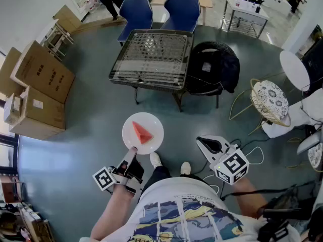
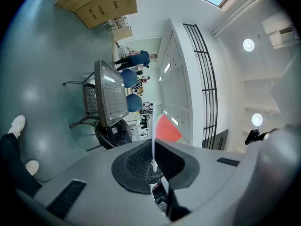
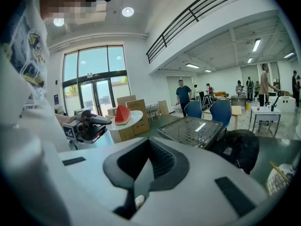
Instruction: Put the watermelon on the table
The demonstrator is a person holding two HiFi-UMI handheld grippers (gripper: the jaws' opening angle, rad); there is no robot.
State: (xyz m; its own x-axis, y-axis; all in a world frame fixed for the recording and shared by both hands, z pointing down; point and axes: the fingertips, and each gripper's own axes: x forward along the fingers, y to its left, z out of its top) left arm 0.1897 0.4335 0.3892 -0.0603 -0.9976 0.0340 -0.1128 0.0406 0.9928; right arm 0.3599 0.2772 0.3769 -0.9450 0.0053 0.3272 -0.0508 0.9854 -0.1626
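Observation:
A red wedge of watermelon [image 1: 142, 133] lies on a small white plate [image 1: 128, 130]. My left gripper [image 1: 132, 153] is shut on the plate's near rim and carries it level above the floor. In the left gripper view the plate [image 2: 153, 126] shows edge-on between the jaws, with the watermelon [image 2: 167, 128] beyond it. My right gripper [image 1: 204, 142] hovers to the right of the plate, shut with nothing in it. The black mesh-top table [image 1: 151, 59] stands ahead, apart from both grippers. In the right gripper view the watermelon [image 3: 122, 114], the left gripper [image 3: 87, 124] and the table [image 3: 190, 128] all show.
Two blue chairs [image 1: 161, 9] stand behind the table. A dark chair with a black bag [image 1: 214, 67] is at the table's right. Cardboard boxes [image 1: 40, 74] are stacked at the left, and a wire chair with a patterned cushion [image 1: 270, 100] at the right. Cables [image 1: 252, 153] lie on the floor.

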